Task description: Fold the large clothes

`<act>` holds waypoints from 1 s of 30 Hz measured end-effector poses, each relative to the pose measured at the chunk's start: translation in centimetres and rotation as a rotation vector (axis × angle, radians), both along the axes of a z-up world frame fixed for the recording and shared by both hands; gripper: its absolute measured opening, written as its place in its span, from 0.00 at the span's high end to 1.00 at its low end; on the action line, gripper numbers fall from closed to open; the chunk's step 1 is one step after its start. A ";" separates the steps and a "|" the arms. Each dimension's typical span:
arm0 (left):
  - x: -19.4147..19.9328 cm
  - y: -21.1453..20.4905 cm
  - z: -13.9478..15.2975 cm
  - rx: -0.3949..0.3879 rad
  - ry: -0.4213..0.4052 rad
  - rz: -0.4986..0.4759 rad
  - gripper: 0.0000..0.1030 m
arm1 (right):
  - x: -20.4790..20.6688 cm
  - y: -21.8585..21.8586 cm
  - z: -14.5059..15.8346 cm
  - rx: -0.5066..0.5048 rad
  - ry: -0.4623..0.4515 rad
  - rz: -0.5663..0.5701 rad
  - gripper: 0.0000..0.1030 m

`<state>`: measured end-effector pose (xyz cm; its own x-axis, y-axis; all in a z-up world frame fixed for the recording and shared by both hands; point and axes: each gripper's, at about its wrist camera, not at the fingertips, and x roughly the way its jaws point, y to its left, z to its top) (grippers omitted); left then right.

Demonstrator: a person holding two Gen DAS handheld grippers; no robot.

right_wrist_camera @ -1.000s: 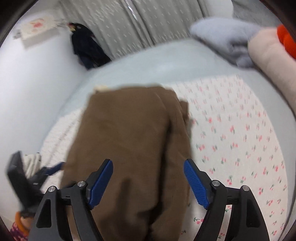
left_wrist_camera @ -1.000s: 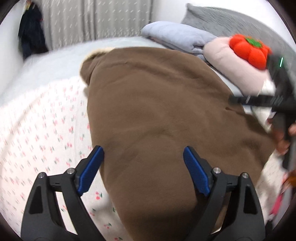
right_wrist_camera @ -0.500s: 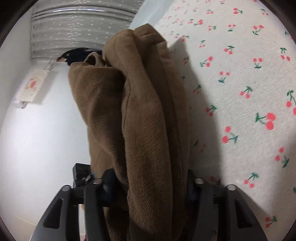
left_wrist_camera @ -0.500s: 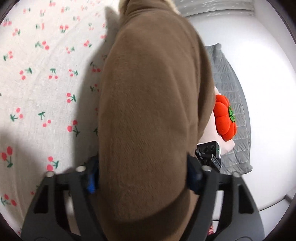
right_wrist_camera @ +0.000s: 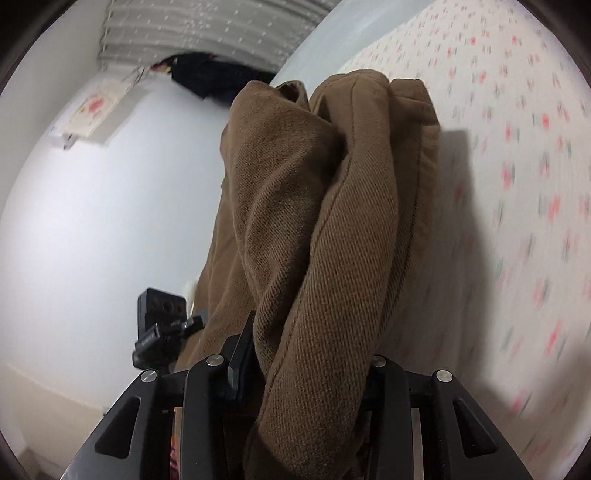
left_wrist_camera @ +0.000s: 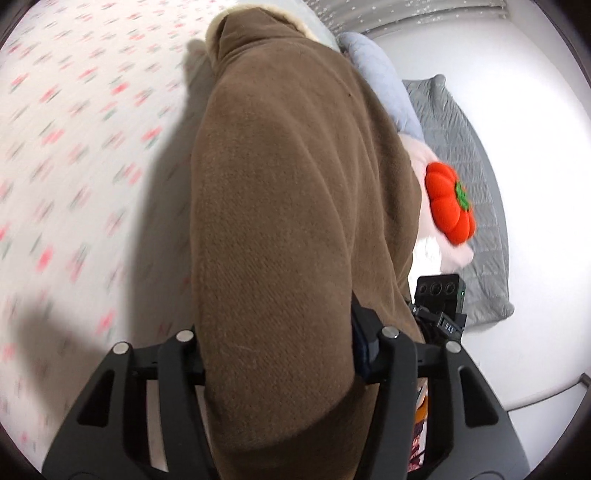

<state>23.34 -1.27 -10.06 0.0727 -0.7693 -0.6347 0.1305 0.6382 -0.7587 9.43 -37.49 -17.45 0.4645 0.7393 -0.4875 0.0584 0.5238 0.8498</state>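
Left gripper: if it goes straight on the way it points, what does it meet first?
The brown garment itself: the left gripper is shut on it and the cloth fills the line ahead. Beyond that, probably the cherry-print sheet, though depth is unclear.

Home bedroom: bed with cherry-print sheet (left_wrist_camera: pixel 92 155), pillows (left_wrist_camera: pixel 384 85), grey curtain (right_wrist_camera: pixel 207 29).
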 end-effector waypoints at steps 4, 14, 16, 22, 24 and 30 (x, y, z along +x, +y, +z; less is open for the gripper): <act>-2.7 1.7 -3.2 0.062 0.010 0.014 0.35 | -2.2 1.7 -2.7 -0.074 0.070 -0.024 0.52; -5.2 2.4 3.8 0.350 -0.387 0.075 0.28 | -4.5 -0.7 5.3 -0.510 -0.068 -0.188 0.39; -5.6 1.9 5.5 0.390 -0.492 0.086 0.28 | -4.9 0.1 8.3 -0.642 -0.160 -0.254 0.39; -6.8 -3.2 5.4 0.401 -0.648 -0.100 0.28 | -1.5 7.4 11.8 -0.749 -0.313 -0.200 0.53; -8.1 -4.6 5.1 0.387 -0.679 -0.162 0.28 | 1.3 8.7 10.3 -0.780 -0.282 -0.175 0.58; -13.0 -7.6 -0.1 0.390 -0.847 -0.373 0.28 | 6.3 7.3 2.2 -1.065 -0.051 -0.204 0.60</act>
